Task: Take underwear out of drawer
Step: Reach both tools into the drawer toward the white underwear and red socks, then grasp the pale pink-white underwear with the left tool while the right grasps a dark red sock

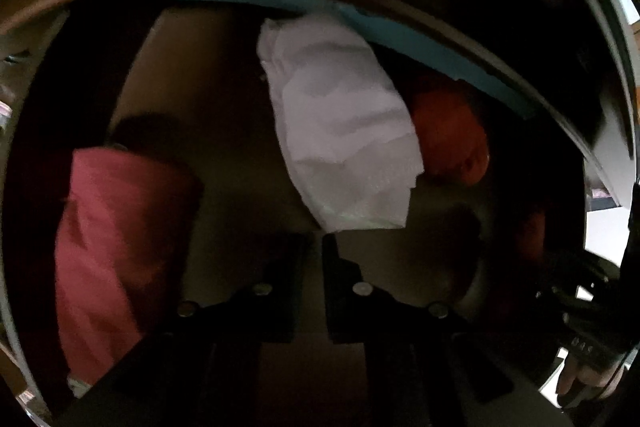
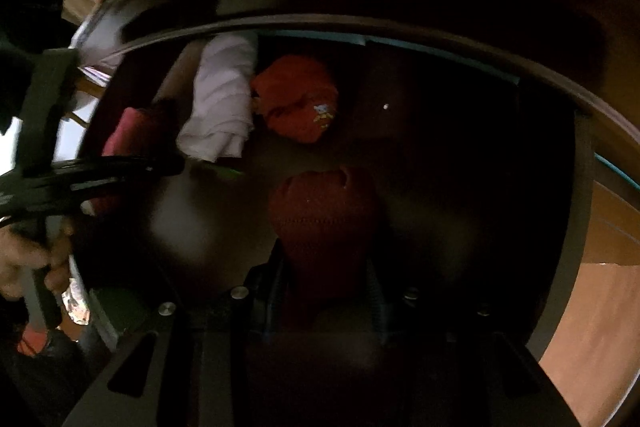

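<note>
Soft, creased white cloth; matt pink fabric; ribbed dark-red knit; orange cloth with printed motif; smooth brown drawer floor.

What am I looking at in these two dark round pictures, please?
A person holds a two-finger gripper in each hand. Each gripper carries a fisheye camera looking along its fingers into an open brown drawer. The left view shows the left gripper shut at the corner of a white folded cloth. A pink cloth and an orange printed garment lie nearby. In the right view, the right gripper clamps a dark red knitted garment.
</note>
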`<state>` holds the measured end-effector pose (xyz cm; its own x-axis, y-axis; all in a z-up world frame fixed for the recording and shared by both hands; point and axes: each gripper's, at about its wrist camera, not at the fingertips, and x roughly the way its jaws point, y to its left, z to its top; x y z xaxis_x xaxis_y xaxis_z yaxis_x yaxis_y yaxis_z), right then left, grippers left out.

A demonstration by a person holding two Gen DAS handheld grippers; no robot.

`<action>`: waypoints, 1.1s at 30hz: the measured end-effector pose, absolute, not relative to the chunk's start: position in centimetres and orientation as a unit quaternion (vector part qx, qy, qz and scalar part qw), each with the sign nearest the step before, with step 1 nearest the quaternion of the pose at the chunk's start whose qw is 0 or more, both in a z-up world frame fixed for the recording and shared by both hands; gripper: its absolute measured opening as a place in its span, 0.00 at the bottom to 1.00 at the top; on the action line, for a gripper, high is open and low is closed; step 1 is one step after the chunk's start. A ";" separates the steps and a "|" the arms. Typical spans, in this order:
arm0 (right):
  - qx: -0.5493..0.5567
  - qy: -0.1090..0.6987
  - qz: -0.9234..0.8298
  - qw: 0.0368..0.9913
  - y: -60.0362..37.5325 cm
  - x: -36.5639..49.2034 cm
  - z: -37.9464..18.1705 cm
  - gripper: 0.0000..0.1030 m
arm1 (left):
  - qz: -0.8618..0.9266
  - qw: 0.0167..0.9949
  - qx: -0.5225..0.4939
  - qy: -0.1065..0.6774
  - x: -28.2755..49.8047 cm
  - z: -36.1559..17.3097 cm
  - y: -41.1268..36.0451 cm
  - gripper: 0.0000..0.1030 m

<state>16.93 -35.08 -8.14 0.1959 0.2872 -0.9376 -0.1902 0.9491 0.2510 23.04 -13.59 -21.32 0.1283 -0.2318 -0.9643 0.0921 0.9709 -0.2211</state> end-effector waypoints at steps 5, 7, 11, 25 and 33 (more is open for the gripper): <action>0.030 0.579 0.131 0.804 -33.1 18.4 -7.5 0.41 | -0.090 0.761 -0.004 0.643 22.5 -20.7 -12.7 0.24; 0.052 0.554 0.151 0.817 -32.7 18.0 -6.0 0.46 | -0.086 0.760 -0.007 0.644 22.2 -20.6 -11.7 0.28; 0.039 0.532 0.196 0.823 -29.1 18.0 -4.9 0.46 | -0.081 0.771 0.007 0.631 21.4 -19.7 -9.1 0.29; -0.163 0.557 0.240 0.778 -16.2 23.3 -9.7 0.46 | -0.132 0.784 0.026 0.606 19.2 -13.9 -3.1 0.48; -0.191 0.558 0.282 0.757 -14.4 23.1 -10.7 0.31 | -0.137 0.776 0.019 0.615 19.1 -13.6 -3.0 0.54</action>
<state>23.05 -14.41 -10.67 0.2188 0.2140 -0.9520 -0.6392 0.7686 0.0259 19.10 -3.03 -13.56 0.2062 -0.1885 -0.9602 0.2359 0.9619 -0.1382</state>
